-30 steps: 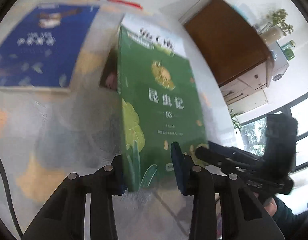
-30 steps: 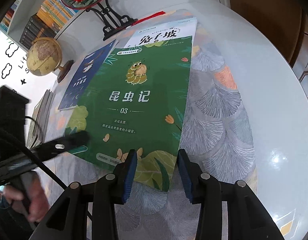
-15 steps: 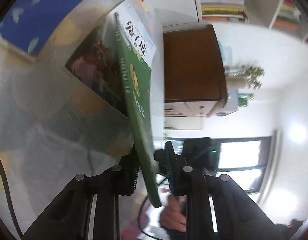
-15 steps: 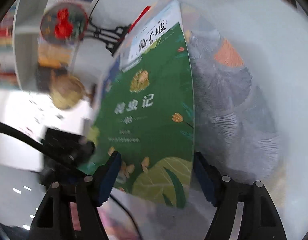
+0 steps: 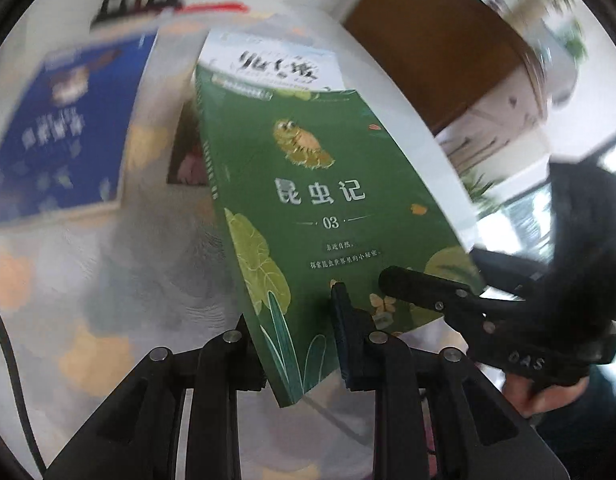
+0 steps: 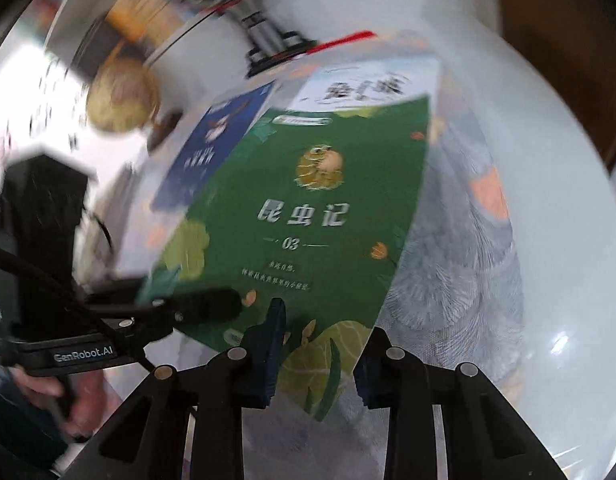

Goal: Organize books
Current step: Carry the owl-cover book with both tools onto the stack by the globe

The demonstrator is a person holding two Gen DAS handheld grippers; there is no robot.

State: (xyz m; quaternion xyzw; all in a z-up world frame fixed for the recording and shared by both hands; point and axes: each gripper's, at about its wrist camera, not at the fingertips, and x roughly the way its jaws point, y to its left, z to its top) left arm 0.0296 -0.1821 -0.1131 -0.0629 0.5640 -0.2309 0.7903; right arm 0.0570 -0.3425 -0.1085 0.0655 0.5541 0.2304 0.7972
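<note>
A green book [image 5: 320,208] with a yellow insect on its cover is held tilted above the table. My left gripper [image 5: 295,320] is shut on its near lower corner. My right gripper [image 6: 320,352] is shut on the book's [image 6: 308,208] near edge from the other side. Each gripper shows in the other's view: the right one [image 5: 424,288] and the left one [image 6: 203,304] lie against the cover. Under the green book lies a white-topped book [image 5: 275,68]. A blue book [image 5: 63,136] lies to the left on the table.
The round white table [image 6: 548,184] carries a leaf-patterned cloth [image 6: 460,264]. A globe [image 6: 119,100] and a black stand [image 6: 267,36] with a red ornament are at the table's far side. A brown wooden cabinet [image 5: 436,40] stands beyond the table.
The green book has swung back from nearly edge-on to tilted face-up in the left view. Both grippers still hold it. The right jaws have closed in from their wider spread.
</note>
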